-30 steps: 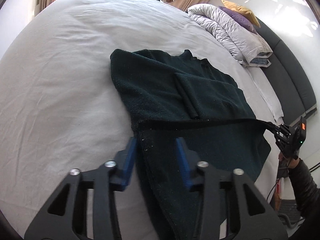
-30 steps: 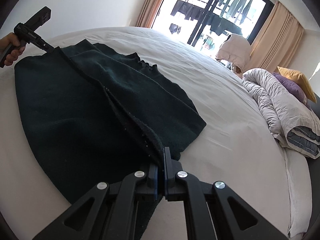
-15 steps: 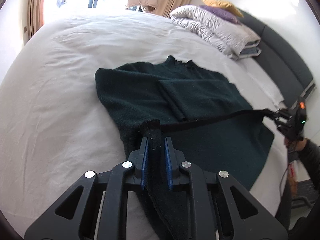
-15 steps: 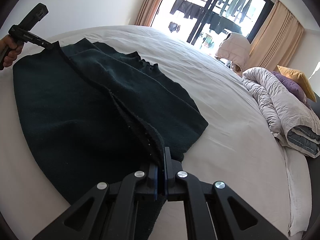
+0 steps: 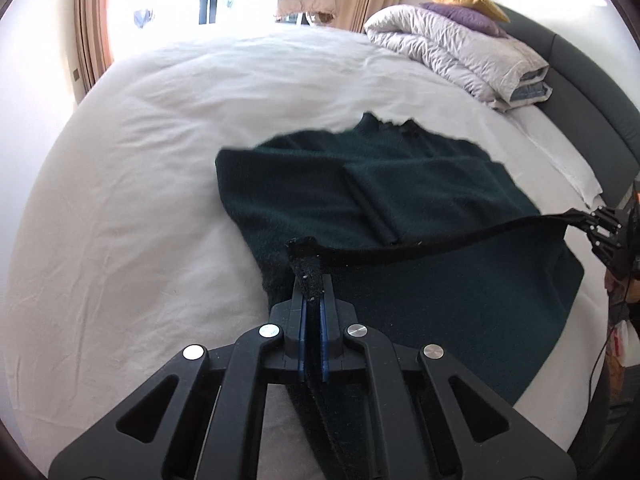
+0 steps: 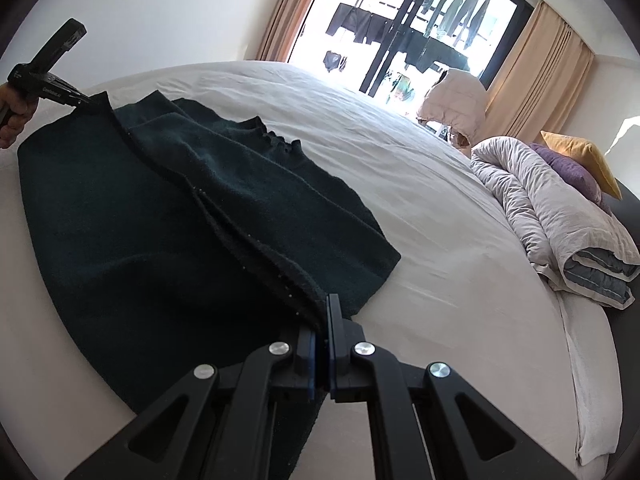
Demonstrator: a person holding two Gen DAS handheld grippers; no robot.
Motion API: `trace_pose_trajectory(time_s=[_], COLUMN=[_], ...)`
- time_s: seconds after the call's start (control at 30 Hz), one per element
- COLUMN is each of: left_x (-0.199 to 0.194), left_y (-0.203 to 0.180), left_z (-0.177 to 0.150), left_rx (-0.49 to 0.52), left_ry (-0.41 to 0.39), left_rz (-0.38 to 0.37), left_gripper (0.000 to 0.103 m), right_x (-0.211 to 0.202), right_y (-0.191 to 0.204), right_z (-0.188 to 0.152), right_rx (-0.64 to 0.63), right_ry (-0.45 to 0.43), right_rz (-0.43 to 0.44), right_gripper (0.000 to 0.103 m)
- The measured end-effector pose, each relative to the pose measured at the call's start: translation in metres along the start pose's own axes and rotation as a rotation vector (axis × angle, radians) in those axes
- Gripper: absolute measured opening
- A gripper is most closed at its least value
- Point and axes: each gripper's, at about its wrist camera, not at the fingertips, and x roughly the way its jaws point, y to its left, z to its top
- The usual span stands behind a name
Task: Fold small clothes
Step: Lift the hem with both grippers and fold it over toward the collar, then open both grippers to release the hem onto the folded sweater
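Fleecy dark green garment (image 5: 420, 200) on creased white sheet (image 5: 140, 200); left gripper (image 5: 313, 280) and right gripper (image 6: 328, 308) each pinch its ribbed hem, lifted taut.

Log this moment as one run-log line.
left gripper: just closed, shut on hem | right gripper: shut on hem | dark green sweater: hem lifted between both grippers | white bed
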Motion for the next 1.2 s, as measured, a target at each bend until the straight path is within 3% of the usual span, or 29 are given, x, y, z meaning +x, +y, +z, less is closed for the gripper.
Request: trace_pose_trajectory(time_s=[0.13,0.37,0.87,1.2], left_x=[-0.028,-0.028,0.058,0.123], left_y=[0.001,0.009,0.039,0.061], left_z=[0.018,0.06,0.129,0.13], left_rx=[-0.004,-0.044,-0.106,-0.132], left_ry=[-0.073,-0.127,-0.035,0.045], left_rz=[0.007,0.063,0.148,0.178], left_gripper=[0.003,0.003,0.003,0.003], right_x=[-0.006,0.017,0.149,0.195], right_y=[-0.01,-0.038,-0.079,-0.079], right_z=[0.01,0.043,0.082,0.085], right_rx=[0.012,0.038,0.099,0.057], right_ry=[-0.034,-0.036,0.149,0.233], right_rz=[-0.024,-0.059,-0.029,-0.02], right_gripper=[0.003,0.003,0.003,0.003])
